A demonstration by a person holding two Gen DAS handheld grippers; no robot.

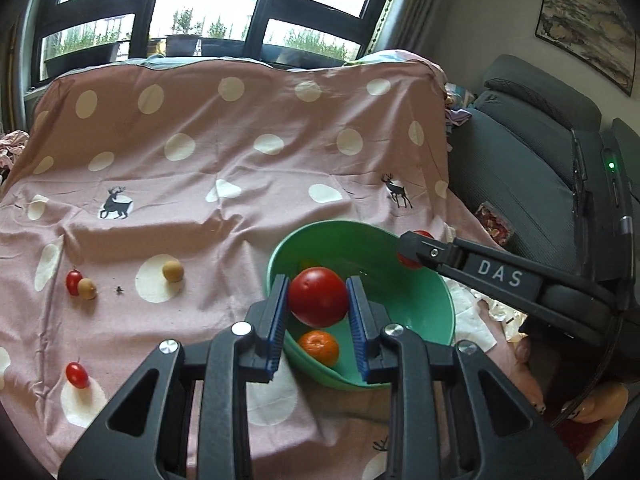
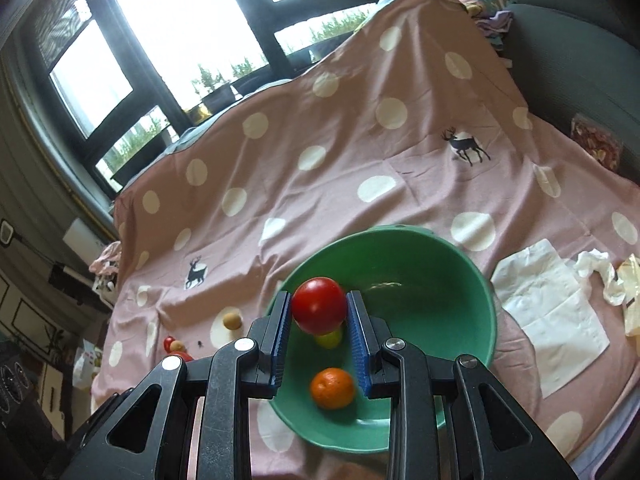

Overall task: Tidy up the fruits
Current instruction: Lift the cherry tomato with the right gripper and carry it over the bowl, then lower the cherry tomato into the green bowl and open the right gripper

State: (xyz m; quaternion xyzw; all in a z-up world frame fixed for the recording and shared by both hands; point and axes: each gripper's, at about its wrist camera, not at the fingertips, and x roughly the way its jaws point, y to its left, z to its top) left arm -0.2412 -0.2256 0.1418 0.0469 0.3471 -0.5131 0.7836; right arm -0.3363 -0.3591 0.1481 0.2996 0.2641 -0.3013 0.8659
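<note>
Our left gripper [image 1: 318, 300] pinches a red tomato [image 1: 318, 297] between its jaws. Our right gripper [image 2: 318, 304] pinches another tomato [image 2: 319, 305] above the green bowl [image 2: 460, 280], where an orange [image 2: 333, 387] lies.

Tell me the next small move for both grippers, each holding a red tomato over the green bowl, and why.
Probably open the jaws of both. The left gripper and right gripper each clamp a red tomato above the green bowl, where an orange already lies, so each should drop in.
</note>
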